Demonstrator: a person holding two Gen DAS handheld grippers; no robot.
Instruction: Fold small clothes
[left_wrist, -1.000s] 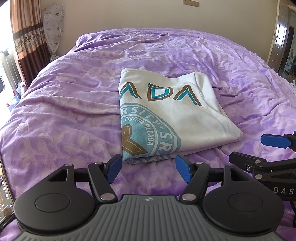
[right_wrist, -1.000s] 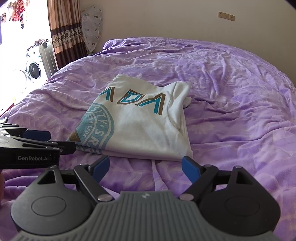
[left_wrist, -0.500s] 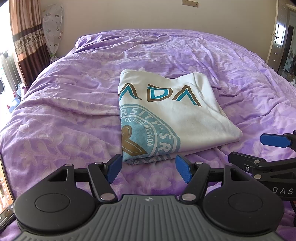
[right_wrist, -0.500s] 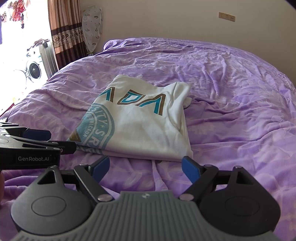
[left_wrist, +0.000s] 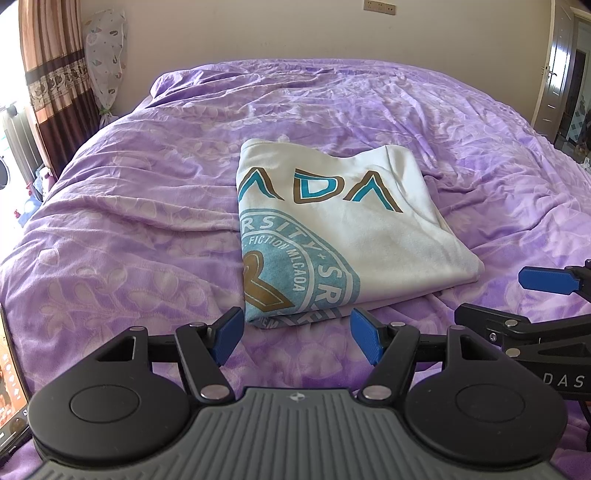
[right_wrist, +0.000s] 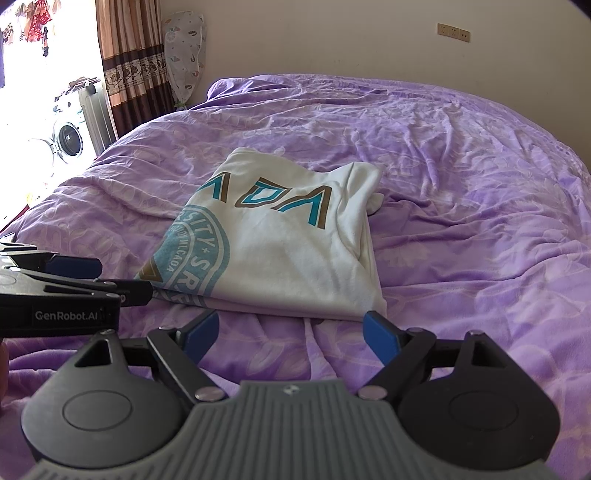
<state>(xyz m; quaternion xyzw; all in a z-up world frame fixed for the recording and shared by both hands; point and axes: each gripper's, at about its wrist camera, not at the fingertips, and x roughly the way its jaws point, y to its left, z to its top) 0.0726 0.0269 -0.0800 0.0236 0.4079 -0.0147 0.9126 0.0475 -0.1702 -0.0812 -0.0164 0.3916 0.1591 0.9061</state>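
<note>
Home bedroom: purple-quilted bed, curtains.

One folded white shirt lies ahead of the claws, on one bed with a purple cover. Two claws: the left claw and the right claw, each with two blue-padded fingers spread apart. Far ahead to the left hangs one brown curtain; beside it stands one washing machine.
</note>
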